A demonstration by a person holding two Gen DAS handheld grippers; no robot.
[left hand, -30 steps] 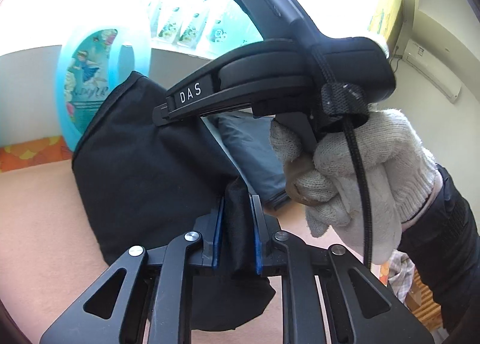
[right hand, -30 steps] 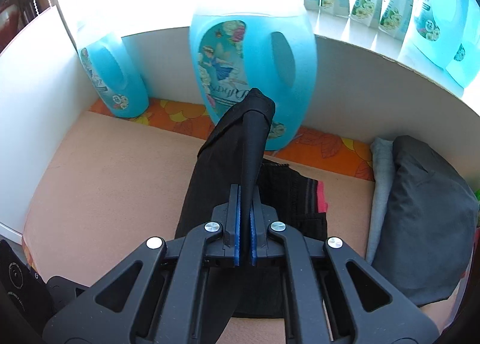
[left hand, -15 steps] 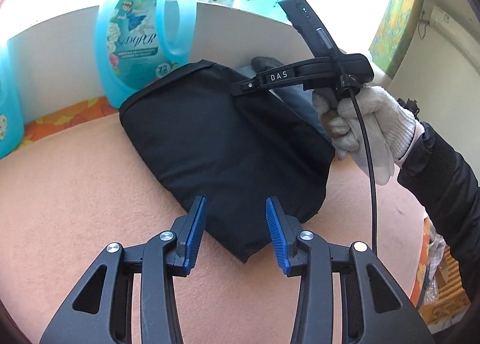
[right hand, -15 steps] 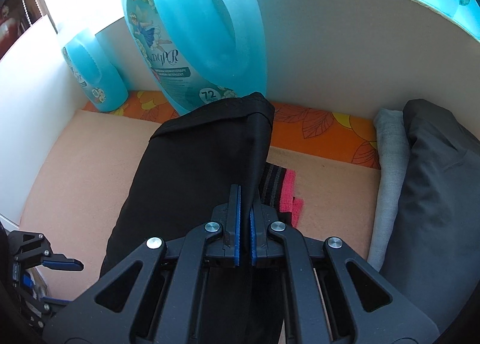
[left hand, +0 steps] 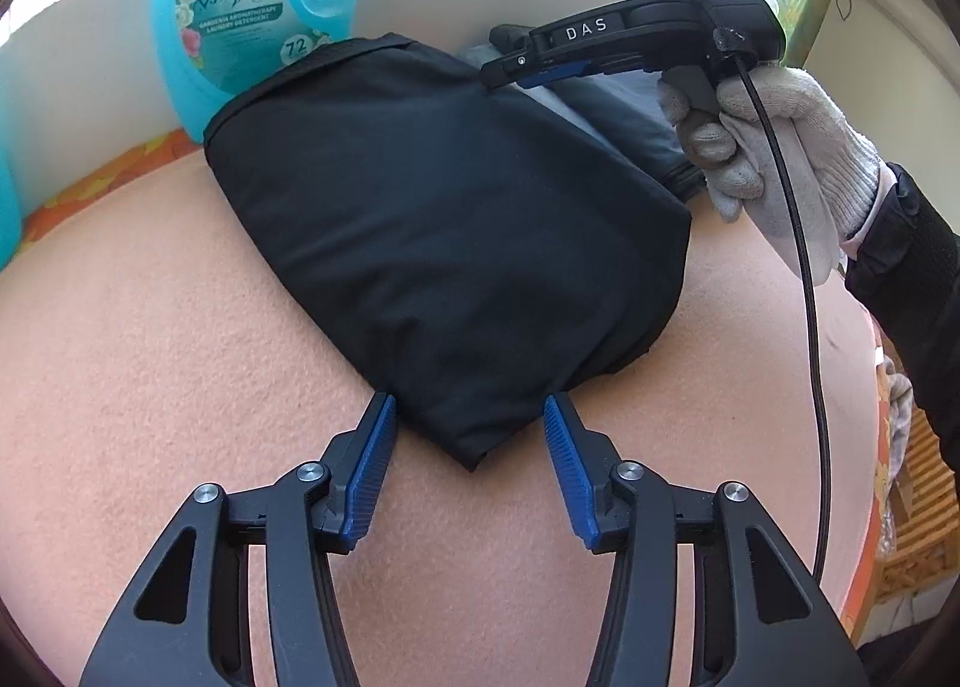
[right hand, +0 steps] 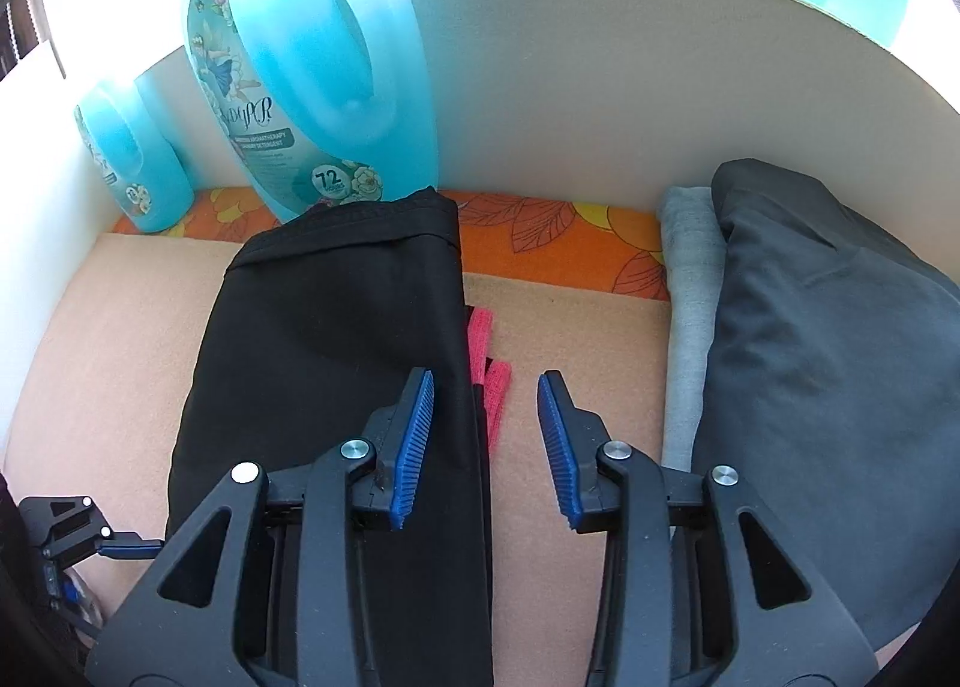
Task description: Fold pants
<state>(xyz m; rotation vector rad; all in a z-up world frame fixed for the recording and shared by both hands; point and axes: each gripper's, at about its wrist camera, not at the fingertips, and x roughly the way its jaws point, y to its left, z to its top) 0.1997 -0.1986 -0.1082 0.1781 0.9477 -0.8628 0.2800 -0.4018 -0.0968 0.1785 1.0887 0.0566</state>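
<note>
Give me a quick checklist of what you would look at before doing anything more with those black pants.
1. Left tool let go: ok, its jaws have just been opening and flank a corner of the pants without pressing.
2. Right tool let go: ok, jaws just opened, nothing gripped.
3. Pants folded and lying flat: ok.
4. Pink-trimmed layer tucked in: not ok, it peeks out.
5. Detergent bottle clear of pants: cannot tell.
6. Grey clothes pile apart: ok.
</note>
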